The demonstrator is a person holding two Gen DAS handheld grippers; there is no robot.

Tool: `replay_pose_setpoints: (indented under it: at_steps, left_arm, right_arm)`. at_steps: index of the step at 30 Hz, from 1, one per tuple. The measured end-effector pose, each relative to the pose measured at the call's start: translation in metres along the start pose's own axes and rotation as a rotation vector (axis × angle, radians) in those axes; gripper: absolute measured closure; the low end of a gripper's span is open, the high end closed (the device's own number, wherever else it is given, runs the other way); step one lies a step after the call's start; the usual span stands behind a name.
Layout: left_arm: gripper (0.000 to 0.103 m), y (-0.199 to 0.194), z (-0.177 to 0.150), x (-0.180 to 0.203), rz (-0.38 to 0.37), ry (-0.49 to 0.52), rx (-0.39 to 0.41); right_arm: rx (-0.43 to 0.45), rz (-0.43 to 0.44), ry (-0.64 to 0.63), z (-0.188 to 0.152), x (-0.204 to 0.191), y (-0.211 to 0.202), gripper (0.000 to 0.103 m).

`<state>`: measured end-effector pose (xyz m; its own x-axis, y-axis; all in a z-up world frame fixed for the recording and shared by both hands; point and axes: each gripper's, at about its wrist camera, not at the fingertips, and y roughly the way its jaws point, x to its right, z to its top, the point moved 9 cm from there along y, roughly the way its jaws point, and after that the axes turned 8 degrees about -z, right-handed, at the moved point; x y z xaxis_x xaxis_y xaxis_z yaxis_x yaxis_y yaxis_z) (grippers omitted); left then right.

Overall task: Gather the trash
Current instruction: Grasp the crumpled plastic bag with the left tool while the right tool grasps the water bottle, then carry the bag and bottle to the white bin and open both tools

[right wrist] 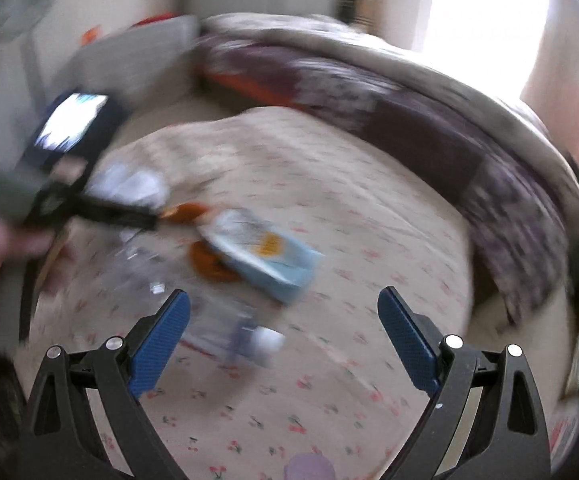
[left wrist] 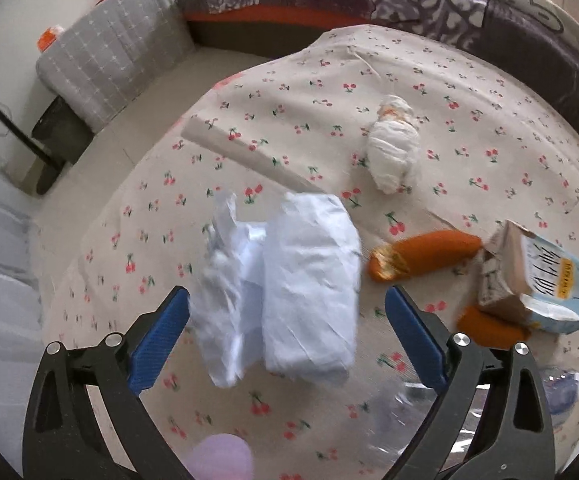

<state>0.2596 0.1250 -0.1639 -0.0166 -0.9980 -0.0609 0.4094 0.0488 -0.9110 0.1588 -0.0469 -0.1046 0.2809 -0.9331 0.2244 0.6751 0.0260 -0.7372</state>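
Observation:
Trash lies on a cherry-print cloth (left wrist: 469,92). In the left wrist view my left gripper (left wrist: 287,300) is open, its blue pads either side of a crumpled pale blue paper (left wrist: 289,280). Beyond lie a white wadded tissue (left wrist: 393,148), a grey cardboard strip (left wrist: 245,156), orange peel (left wrist: 421,254) and a torn light-blue carton (left wrist: 537,276). A clear plastic bottle (left wrist: 417,412) lies at lower right. The right wrist view is blurred: my right gripper (right wrist: 285,300) is open and empty above the bottle (right wrist: 209,312), with the carton (right wrist: 261,252) just beyond.
A bed with a purple patterned quilt (left wrist: 429,4) curves along the far side. A grey checked cushion (left wrist: 113,48) on a dark stand sits at far left. In the right wrist view the other hand-held gripper (right wrist: 89,200) shows at left.

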Motion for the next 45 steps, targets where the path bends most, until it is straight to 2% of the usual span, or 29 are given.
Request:
replay_pose_setpoints:
  at_steps: [1,2,4,7,9,16,18,19,20,22,26,34,45]
  left_arm:
    - [0.019,0.004,0.0,-0.002,-0.022,0.007,-0.01]
    - [0.029,0.009,-0.001,-0.001,-0.045,0.013,-0.03]
    - [0.035,0.017,-0.004,-0.003,-0.09,0.025,-0.063]
    - [0.049,0.012,-0.004,-0.006,-0.124,0.051,-0.035]
    - [0.056,0.004,-0.006,-0.007,-0.157,0.048,-0.028]
    - [0.057,-0.027,-0.012,-0.021,-0.177,0.031,0.014]
    - [0.057,-0.034,-0.013,-0.023,-0.18,0.033,0.03]
    - [0.057,-0.038,-0.013,-0.024,-0.182,0.033,0.038]
    - [0.057,-0.039,-0.013,-0.025,-0.184,0.033,0.044]
    - [0.057,-0.044,-0.013,-0.03,-0.173,0.024,0.059]
    - [0.057,-0.05,-0.014,-0.038,-0.155,-0.001,0.078]
    - [0.057,-0.07,-0.006,-0.037,-0.203,-0.044,0.136]
    - [0.057,-0.096,0.0,-0.012,-0.254,-0.06,0.21]
  right_arm:
    - [-0.001,0.024,-0.053,0.001,-0.013,0.004,0.011]
    - [-0.004,0.043,-0.075,0.0,-0.02,0.007,0.011]
    - [-0.029,0.098,-0.106,-0.001,-0.037,0.016,0.011]
    - [-0.065,0.144,-0.164,-0.002,-0.059,0.032,0.011]
    - [-0.089,0.14,-0.224,-0.006,-0.073,0.045,0.011]
    - [-0.123,0.094,-0.379,-0.017,-0.106,0.07,0.011]
    - [-0.135,0.054,-0.4,-0.02,-0.109,0.077,0.017]
    - [-0.14,0.048,-0.399,-0.02,-0.109,0.079,0.026]
    - [-0.149,0.054,-0.373,-0.019,-0.108,0.081,0.038]
    - [-0.167,0.082,-0.309,-0.015,-0.105,0.083,0.051]
    - [-0.143,0.11,-0.16,0.0,-0.093,0.076,0.052]
    - [-0.046,0.182,0.102,0.032,-0.063,0.042,0.052]
    - [0.029,0.166,0.339,0.045,-0.011,0.012,0.051]
